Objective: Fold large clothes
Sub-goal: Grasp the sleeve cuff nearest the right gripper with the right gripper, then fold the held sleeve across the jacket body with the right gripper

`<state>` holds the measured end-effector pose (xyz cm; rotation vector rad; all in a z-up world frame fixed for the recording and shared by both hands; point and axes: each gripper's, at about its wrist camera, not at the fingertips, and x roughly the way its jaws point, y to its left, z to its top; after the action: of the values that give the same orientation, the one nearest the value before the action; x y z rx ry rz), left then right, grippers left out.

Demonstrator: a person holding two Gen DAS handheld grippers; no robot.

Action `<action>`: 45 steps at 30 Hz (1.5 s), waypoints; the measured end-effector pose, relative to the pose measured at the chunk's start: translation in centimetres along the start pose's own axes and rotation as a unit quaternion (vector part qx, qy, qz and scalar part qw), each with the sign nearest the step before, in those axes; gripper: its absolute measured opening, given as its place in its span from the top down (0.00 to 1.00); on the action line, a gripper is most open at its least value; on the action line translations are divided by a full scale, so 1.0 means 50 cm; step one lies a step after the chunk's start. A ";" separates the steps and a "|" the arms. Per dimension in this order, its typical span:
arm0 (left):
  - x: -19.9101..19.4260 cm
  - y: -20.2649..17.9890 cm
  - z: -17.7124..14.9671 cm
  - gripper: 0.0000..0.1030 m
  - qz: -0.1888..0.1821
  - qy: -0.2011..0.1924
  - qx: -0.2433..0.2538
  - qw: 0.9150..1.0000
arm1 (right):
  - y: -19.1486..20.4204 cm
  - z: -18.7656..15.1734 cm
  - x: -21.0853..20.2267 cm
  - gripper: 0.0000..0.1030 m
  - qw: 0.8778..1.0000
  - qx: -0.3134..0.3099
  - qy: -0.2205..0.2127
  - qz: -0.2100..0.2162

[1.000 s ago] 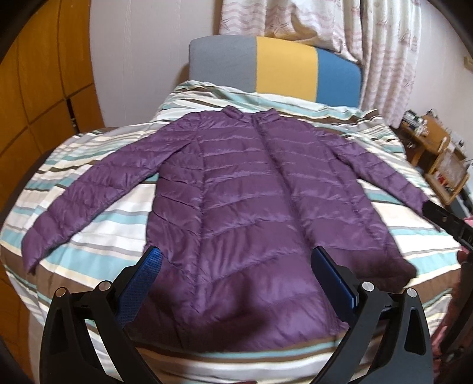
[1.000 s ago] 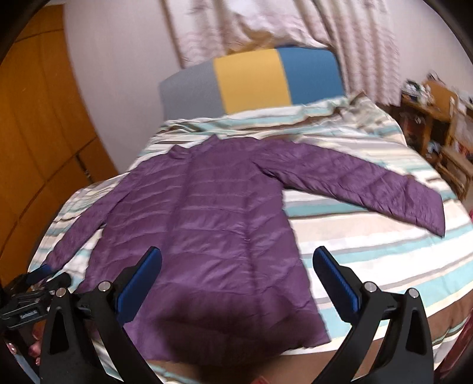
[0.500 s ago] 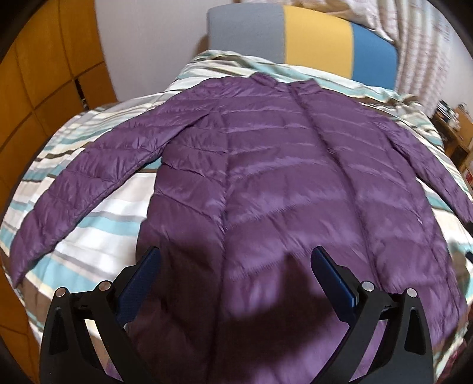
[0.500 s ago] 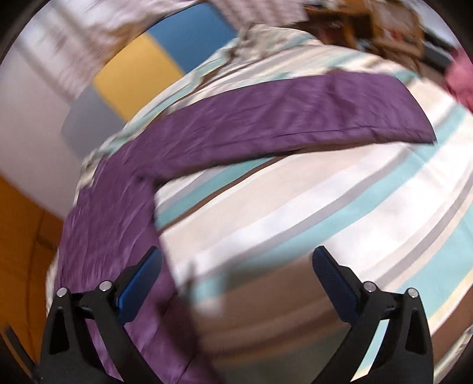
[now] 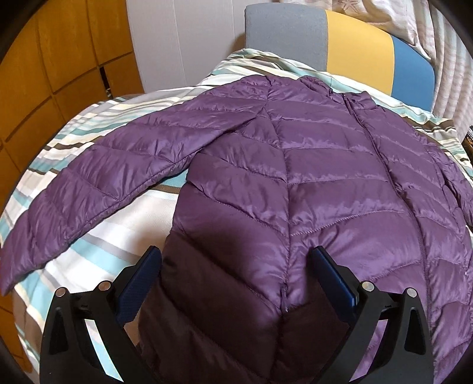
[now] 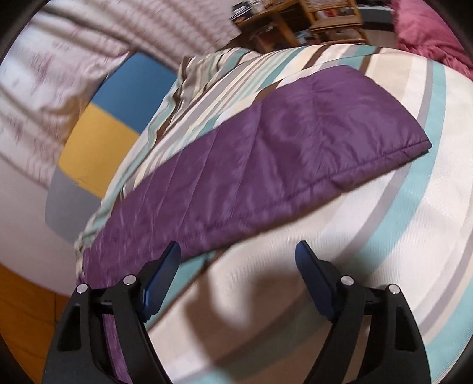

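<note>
A purple quilted jacket (image 5: 310,183) lies spread flat on the striped bed (image 5: 97,233), front up, one sleeve (image 5: 97,189) stretched out to the left. My left gripper (image 5: 235,260) hovers open over the jacket's lower left panel, nothing between its fingers. In the right wrist view the other sleeve (image 6: 266,165) runs diagonally across the striped bedding (image 6: 369,242), its cuff (image 6: 393,138) at the right. My right gripper (image 6: 238,257) hangs just below that sleeve's edge over bare bedding; its jaws are closing with nothing between them.
A grey, yellow and blue headboard (image 5: 340,47) stands at the far end, with patterned curtains (image 6: 59,73) behind it. Orange wooden cabinets (image 5: 59,59) line the left wall. Wooden furniture (image 6: 295,23) and a pink fabric (image 6: 428,26) sit beyond the bed's right side.
Both grippers dropped closer to the bed. The left moved in over the jacket's lower left body. The right rolled and swung towards the right sleeve, and its fingers have narrowed.
</note>
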<state>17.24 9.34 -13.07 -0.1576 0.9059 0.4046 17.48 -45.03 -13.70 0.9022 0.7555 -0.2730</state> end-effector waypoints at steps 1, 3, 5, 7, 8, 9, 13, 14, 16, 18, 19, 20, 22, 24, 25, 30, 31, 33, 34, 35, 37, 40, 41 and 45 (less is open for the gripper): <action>0.003 -0.001 -0.002 0.03 -0.002 0.000 0.000 1.000 | -0.003 0.005 0.000 0.23 1.000 0.010 -0.005 0.000; 0.009 0.002 -0.006 0.03 -0.009 0.005 -0.007 1.000 | -0.011 0.021 0.003 0.27 0.999 0.035 -0.020 0.000; 0.015 0.007 -0.007 0.03 -0.017 0.009 -0.013 1.000 | -0.017 0.035 0.008 0.32 0.998 0.061 -0.031 -0.001; 0.018 0.008 -0.008 0.03 -0.019 0.010 -0.016 1.000 | -0.027 0.052 0.015 0.39 0.996 0.083 -0.040 -0.002; 0.018 0.007 -0.009 0.03 -0.017 0.010 -0.015 1.000 | -0.030 0.055 0.017 0.42 0.995 0.089 -0.043 -0.003; 0.017 0.004 -0.010 0.03 -0.014 0.010 -0.012 1.000 | -0.034 0.062 0.019 0.49 0.994 0.096 -0.046 -0.005; 0.022 -0.003 -0.010 0.03 -0.007 0.016 -0.003 1.000 | -0.055 0.073 0.023 0.74 0.993 0.104 -0.049 -0.014; 0.024 -0.002 -0.009 0.03 -0.009 0.019 -0.004 1.000 | -0.053 0.076 0.025 0.75 0.994 0.096 -0.050 -0.016; 0.027 0.005 -0.010 0.03 -0.018 0.022 -0.014 0.999 | -0.043 0.080 0.026 0.81 0.996 0.071 -0.052 -0.023; 0.031 0.012 -0.011 0.03 -0.030 0.026 -0.026 0.999 | -0.028 0.079 0.023 0.84 0.997 0.042 -0.057 -0.032; 0.033 0.014 -0.011 0.03 -0.033 0.026 -0.028 0.999 | -0.020 0.075 0.021 0.86 0.997 0.031 -0.061 -0.036; 0.033 0.014 -0.011 0.03 -0.033 0.025 -0.028 0.999 | -0.015 0.073 0.018 0.87 0.997 0.023 -0.064 -0.038; 0.031 0.010 -0.013 0.03 -0.028 0.021 -0.026 0.999 | 0.003 0.070 0.012 0.88 0.996 0.004 -0.076 -0.042; 0.030 0.008 -0.016 0.03 -0.026 0.018 -0.026 0.999 | 0.035 0.064 0.000 0.89 0.994 -0.032 -0.094 -0.047; 0.031 0.007 -0.016 0.03 -0.026 0.017 -0.026 0.999 | 0.052 0.059 -0.005 0.89 0.992 -0.051 -0.102 -0.049; 0.032 0.008 -0.017 0.03 -0.028 0.016 -0.028 0.999 | 0.168 0.029 -0.019 0.90 0.976 -0.165 -0.134 -0.053; 0.030 0.008 -0.020 0.03 -0.028 0.015 -0.029 0.999 | 0.195 0.022 -0.018 0.90 0.971 -0.188 -0.139 -0.052; 0.029 0.008 -0.020 0.03 -0.029 0.015 -0.029 0.999 | 0.255 -0.006 -0.020 0.91 0.958 -0.240 -0.150 -0.046; 0.029 0.009 -0.020 0.03 -0.029 0.015 -0.030 0.999 | 0.285 -0.022 -0.018 0.92 0.951 -0.264 -0.153 -0.040; 0.029 0.009 -0.020 0.03 -0.029 0.015 -0.030 0.999 | 0.309 -0.039 -0.016 0.92 0.946 -0.285 -0.153 -0.036; 0.029 0.010 -0.021 0.03 -0.031 0.014 -0.031 0.999 | 0.347 -0.068 -0.007 0.92 0.936 -0.314 -0.153 -0.027; 0.029 0.011 -0.021 0.03 -0.032 0.014 -0.032 0.999 | 0.409 -0.128 0.008 0.93 0.917 -0.369 -0.152 -0.009; 0.030 0.012 -0.020 0.03 -0.032 0.013 -0.033 0.999 | 0.430 -0.155 0.014 0.93 0.908 -0.390 -0.151 -0.002; 0.029 0.012 -0.022 0.03 -0.033 0.013 -0.034 0.999 | 0.493 -0.239 0.037 0.93 0.876 -0.460 -0.147 0.016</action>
<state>16.99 9.93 -14.84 -0.2542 0.9099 0.3724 25.77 -20.46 -4.65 -0.0410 0.4899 0.0026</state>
